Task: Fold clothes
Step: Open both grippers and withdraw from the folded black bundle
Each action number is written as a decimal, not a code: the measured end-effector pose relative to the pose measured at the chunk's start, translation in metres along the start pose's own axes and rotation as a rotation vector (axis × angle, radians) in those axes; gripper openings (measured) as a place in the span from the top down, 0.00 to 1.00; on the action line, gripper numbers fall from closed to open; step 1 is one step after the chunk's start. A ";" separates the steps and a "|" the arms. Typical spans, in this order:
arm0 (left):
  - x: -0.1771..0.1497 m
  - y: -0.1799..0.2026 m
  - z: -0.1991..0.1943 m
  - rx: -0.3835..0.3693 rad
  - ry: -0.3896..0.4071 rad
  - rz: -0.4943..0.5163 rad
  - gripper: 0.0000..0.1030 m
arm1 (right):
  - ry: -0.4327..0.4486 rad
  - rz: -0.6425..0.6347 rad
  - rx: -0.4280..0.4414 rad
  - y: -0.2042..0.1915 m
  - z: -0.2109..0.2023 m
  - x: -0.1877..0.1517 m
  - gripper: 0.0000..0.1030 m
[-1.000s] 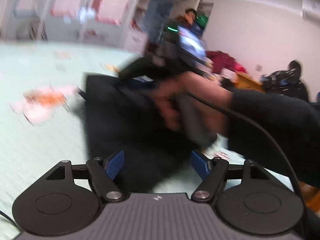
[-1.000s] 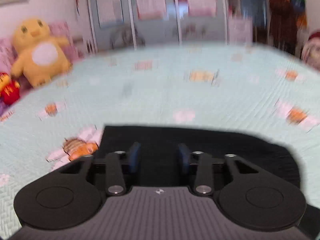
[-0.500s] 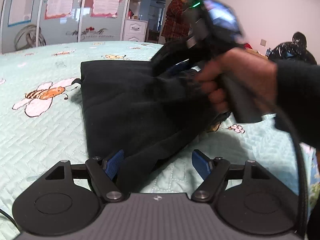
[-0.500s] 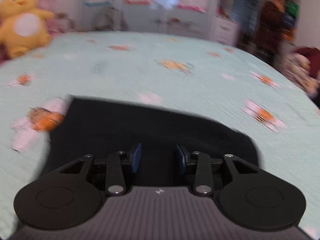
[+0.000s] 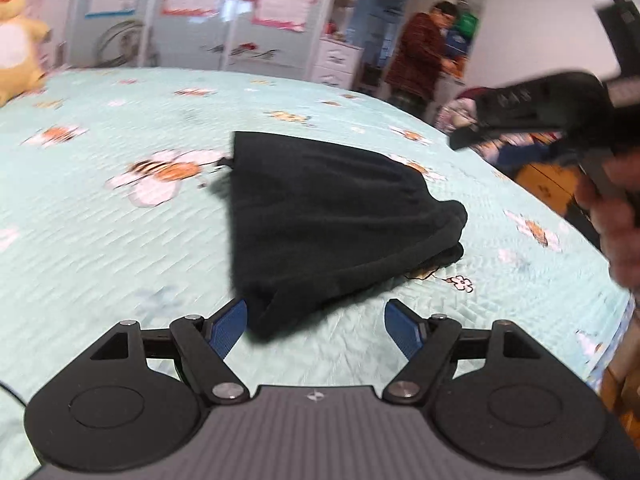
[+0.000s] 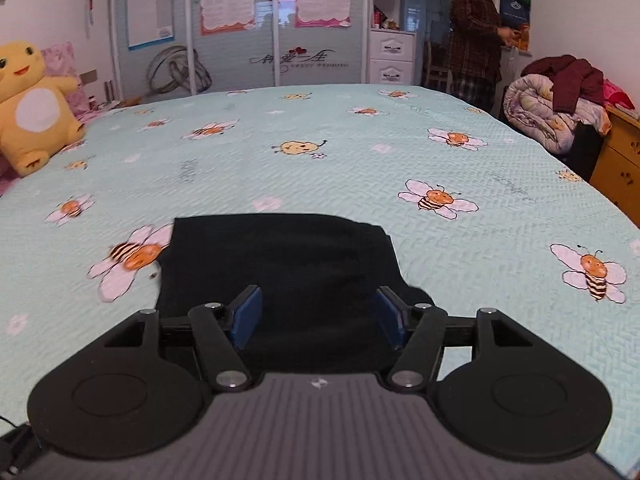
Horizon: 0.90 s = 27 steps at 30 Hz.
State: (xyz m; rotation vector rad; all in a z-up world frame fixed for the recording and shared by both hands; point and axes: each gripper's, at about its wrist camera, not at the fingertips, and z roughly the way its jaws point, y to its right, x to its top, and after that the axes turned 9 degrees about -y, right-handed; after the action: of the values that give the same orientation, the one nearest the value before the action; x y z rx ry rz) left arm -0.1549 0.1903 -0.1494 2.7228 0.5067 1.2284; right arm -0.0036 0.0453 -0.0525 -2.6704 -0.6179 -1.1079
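Compared with the earlier frames, the right gripper (image 6: 318,314) has been drawn back from over the black garment (image 5: 332,224) toward the right edge of the left wrist view, and its jaws have just been opening; nothing is clamped between them, the cloth being seen only behind the blue pads. The left gripper (image 5: 316,324) is held wide open and empty, the near corner of the garment lying just beyond its left pad (image 5: 228,326) without being pinched. The garment is folded into a compact dark stack and rests flat on the bedspread (image 6: 360,152), beside a printed bee (image 6: 134,256). Layers and seams of the fabric cannot be made out, and the left wrist view is blurred. The hand (image 5: 616,216) on the right gripper's handle is cut off by the frame edge. A yellow plush toy (image 6: 32,120) sits at the far left of the bed; a person (image 6: 476,40) stands by the white drawers (image 6: 390,58), and bundled bedding (image 6: 556,100) is piled at the right.
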 end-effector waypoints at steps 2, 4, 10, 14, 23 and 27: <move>0.000 0.001 -0.018 0.031 0.004 -0.009 0.23 | -0.002 0.004 0.014 -0.004 -0.015 -0.007 0.38; 0.003 0.004 -0.036 0.046 0.022 -0.017 0.23 | -0.001 0.009 0.028 -0.008 -0.029 -0.011 0.37; 0.014 0.019 -0.089 0.052 0.099 -0.006 0.23 | 0.040 0.016 0.055 -0.010 -0.074 -0.019 0.32; 0.015 0.036 -0.112 0.049 0.132 0.020 0.23 | 0.084 0.020 0.067 -0.007 -0.100 -0.022 0.29; 0.016 0.063 -0.148 0.071 0.203 0.085 0.23 | 0.141 0.028 0.074 0.006 -0.136 -0.028 0.28; 0.017 0.068 -0.159 0.071 0.220 0.091 0.23 | 0.155 0.035 0.084 0.008 -0.144 -0.032 0.28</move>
State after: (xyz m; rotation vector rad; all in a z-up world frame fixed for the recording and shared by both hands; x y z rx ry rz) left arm -0.2458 0.1264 -0.0150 2.7102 0.4606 1.5741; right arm -0.1110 -0.0183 0.0265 -2.4864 -0.5733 -1.2360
